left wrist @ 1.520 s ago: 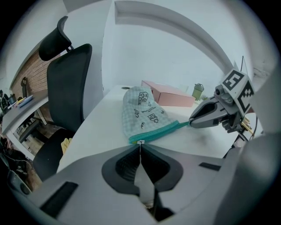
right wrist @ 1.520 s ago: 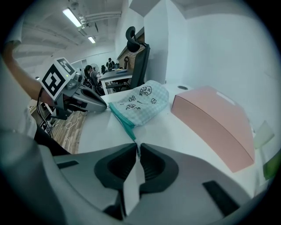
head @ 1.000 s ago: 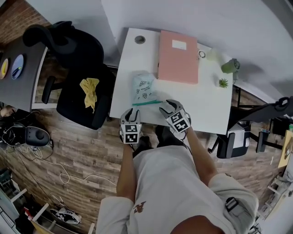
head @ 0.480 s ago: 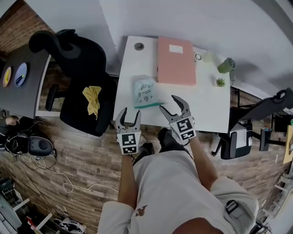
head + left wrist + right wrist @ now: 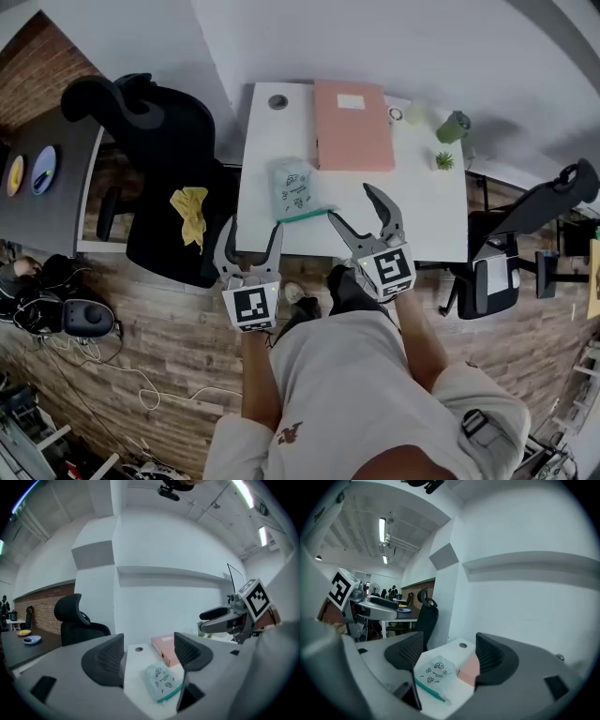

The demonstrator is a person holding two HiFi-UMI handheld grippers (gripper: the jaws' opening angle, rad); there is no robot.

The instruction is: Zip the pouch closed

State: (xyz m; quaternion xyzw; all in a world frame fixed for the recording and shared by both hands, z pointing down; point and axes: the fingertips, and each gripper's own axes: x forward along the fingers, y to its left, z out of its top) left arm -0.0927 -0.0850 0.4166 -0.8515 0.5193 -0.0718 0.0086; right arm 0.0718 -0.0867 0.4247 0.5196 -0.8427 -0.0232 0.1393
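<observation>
The pale teal pouch (image 5: pixel 293 186) with a green zip strip along its near edge lies flat on the white table (image 5: pixel 412 216). Both grippers are lifted well above the table's near edge, clear of the pouch. My left gripper (image 5: pixel 251 231) is open, and so is my right gripper (image 5: pixel 353 205). Their jaws have just been opening, with nothing between them. In the left gripper view the pouch (image 5: pixel 161 682) shows far below the spread jaws of the left gripper (image 5: pixel 147 656). In the right gripper view the pouch (image 5: pixel 435 672) likewise lies beyond the right gripper (image 5: pixel 449 660).
A pink folder (image 5: pixel 352 124) lies behind the pouch. A small plant (image 5: pixel 443 161) and a green cup (image 5: pixel 453 127) stand at the table's far right. A black chair (image 5: pixel 159 122) holding a yellow cloth (image 5: pixel 187 202) stands left of the table, another chair (image 5: pixel 525 216) to its right.
Both grippers have risen from the pouch's near edge towards the camera, and their jaws have spread wide. The pouch stays on the table.
</observation>
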